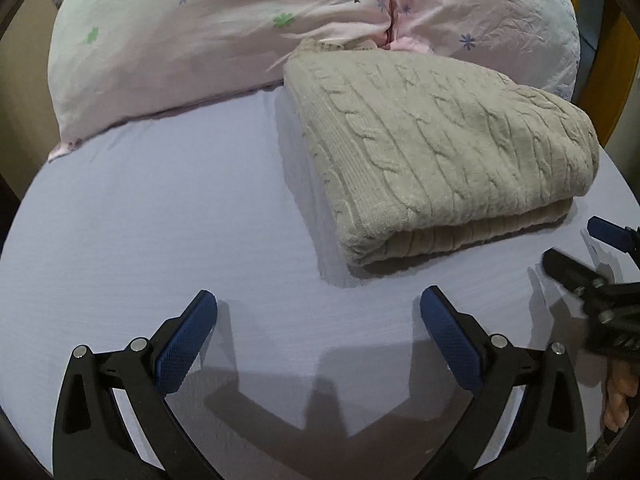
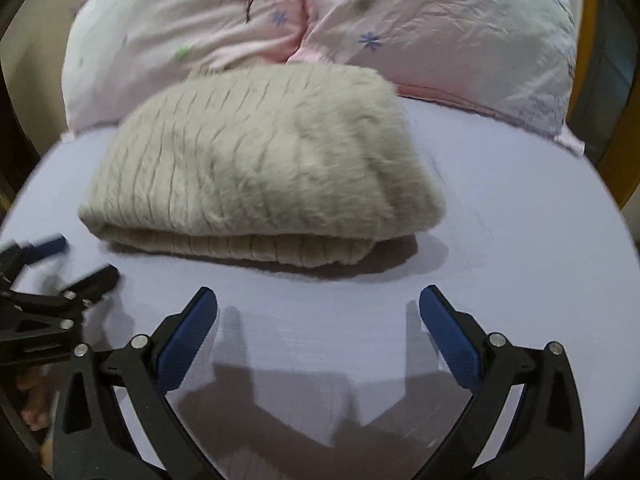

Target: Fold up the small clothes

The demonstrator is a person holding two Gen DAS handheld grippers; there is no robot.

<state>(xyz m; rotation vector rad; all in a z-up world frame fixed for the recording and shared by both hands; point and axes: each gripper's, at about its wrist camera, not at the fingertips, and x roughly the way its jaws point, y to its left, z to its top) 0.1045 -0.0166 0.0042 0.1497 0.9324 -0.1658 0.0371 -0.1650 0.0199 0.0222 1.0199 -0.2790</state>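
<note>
A beige cable-knit sweater (image 1: pixel 436 152) lies folded into a thick rectangle on the lilac bed sheet (image 1: pixel 160 216). It also shows in the right wrist view (image 2: pixel 260 168), slightly blurred. My left gripper (image 1: pixel 318 300) is open and empty, hovering over the sheet just in front of the sweater's near left corner. My right gripper (image 2: pixel 318 300) is open and empty, in front of the sweater's folded front edge. The right gripper also shows at the right edge of the left wrist view (image 1: pixel 580 248), and the left gripper at the left edge of the right wrist view (image 2: pixel 76 260).
A pink floral quilt (image 1: pixel 224 28) is bunched up behind the sweater and touches its far edge; it also shows in the right wrist view (image 2: pixel 420 28). A wooden bed frame (image 1: pixel 608 64) runs along the right. Bare sheet lies left of the sweater.
</note>
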